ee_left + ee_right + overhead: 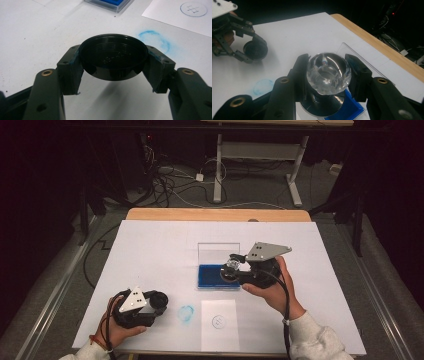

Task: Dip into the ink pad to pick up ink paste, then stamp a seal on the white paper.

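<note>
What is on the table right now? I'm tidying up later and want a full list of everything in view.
Stamp: one, clear knob, over the ink pad, in the right gripper.
Ink pad: one, blue, clear lid up, mid-table.
Cap: one, black, round, in the left gripper.
Paper slip: one, white, blue stamp mark, near edge.
Ink smudge: one, blue, left of the slip.
Table: one, white top.
Left gripper: black, shut.
Right gripper: black, shut.

High view overhead, facing forward; gripper views close, sharing blue smudge [155, 40].
</note>
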